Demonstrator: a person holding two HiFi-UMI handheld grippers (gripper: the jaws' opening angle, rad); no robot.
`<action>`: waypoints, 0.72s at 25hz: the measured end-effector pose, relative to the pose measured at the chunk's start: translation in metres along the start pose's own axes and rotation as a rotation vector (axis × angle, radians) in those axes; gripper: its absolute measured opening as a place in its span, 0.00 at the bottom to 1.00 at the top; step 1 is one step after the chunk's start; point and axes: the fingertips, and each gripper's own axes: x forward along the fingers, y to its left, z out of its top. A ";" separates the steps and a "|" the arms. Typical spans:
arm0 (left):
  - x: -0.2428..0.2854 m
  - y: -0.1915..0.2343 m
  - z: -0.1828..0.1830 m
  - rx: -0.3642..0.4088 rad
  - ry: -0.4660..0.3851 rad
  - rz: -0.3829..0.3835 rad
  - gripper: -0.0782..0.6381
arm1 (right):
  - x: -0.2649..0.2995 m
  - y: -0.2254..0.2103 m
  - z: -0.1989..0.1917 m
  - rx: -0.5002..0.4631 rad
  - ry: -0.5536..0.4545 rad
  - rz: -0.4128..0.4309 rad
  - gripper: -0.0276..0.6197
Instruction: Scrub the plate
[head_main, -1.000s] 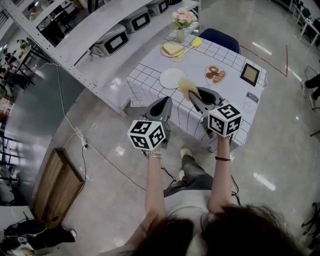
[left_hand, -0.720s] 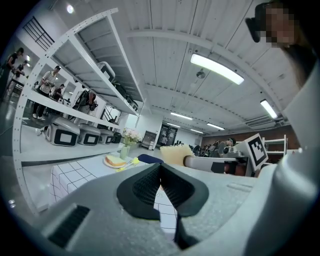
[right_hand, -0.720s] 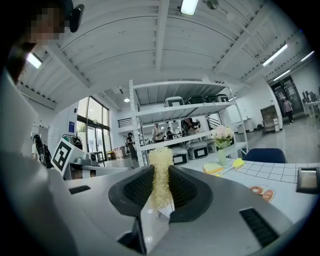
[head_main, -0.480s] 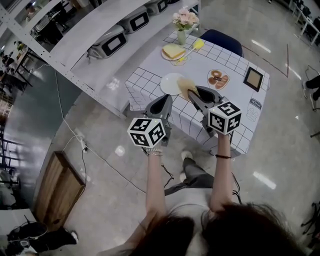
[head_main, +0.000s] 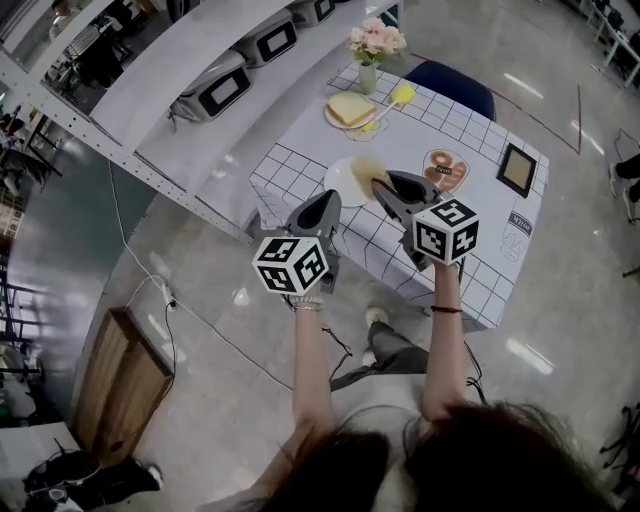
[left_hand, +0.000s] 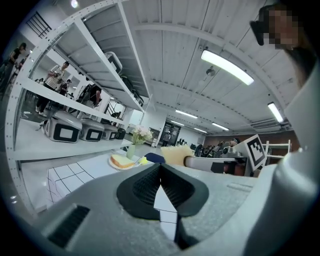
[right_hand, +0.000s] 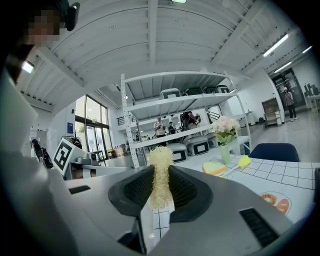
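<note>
Finding 1: the right tool (head_main: 385, 186) is pinching a yellow scrub pad (head_main: 368, 171). The right gripper view shows the pad (right_hand: 161, 175) clamped between both jaws, its frayed end standing out beyond the tips along the jaw line.

Finding 2: the left tool (head_main: 327, 206) is pressed together with nothing in it. In the left gripper view its tips (left_hand: 160, 172) meet and only tablecloth shows beneath them.

Finding 3: the white plate (head_main: 342, 183) lies flat on the checked table (head_main: 290, 168), towards its near left corner, bare as far as I can see.

Finding 4, the relation that matters: from above, the pad overlaps the plate's right rim, so the plate lies just ahead of the right tool and a little to its left. I cannot tell whether the pad touches the plate or hangs above it. The left tool sits on the near side of the plate, close to its near rim but apart from it.

Judgement: scrubbing looks not yet under way. The right tool is the one placed to lower the pad and work leftward across the plate, and the left is near enough to steady the rim, since an unheld plate may slide on the cloth
</note>
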 end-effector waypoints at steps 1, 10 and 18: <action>0.004 0.003 0.000 -0.003 0.005 0.000 0.12 | 0.004 -0.003 0.000 0.004 0.004 0.004 0.17; 0.033 0.030 0.005 -0.023 0.013 0.022 0.12 | 0.037 -0.027 0.001 0.026 0.031 0.063 0.17; 0.051 0.051 0.008 -0.037 0.024 0.048 0.12 | 0.062 -0.048 0.004 0.043 0.051 0.090 0.17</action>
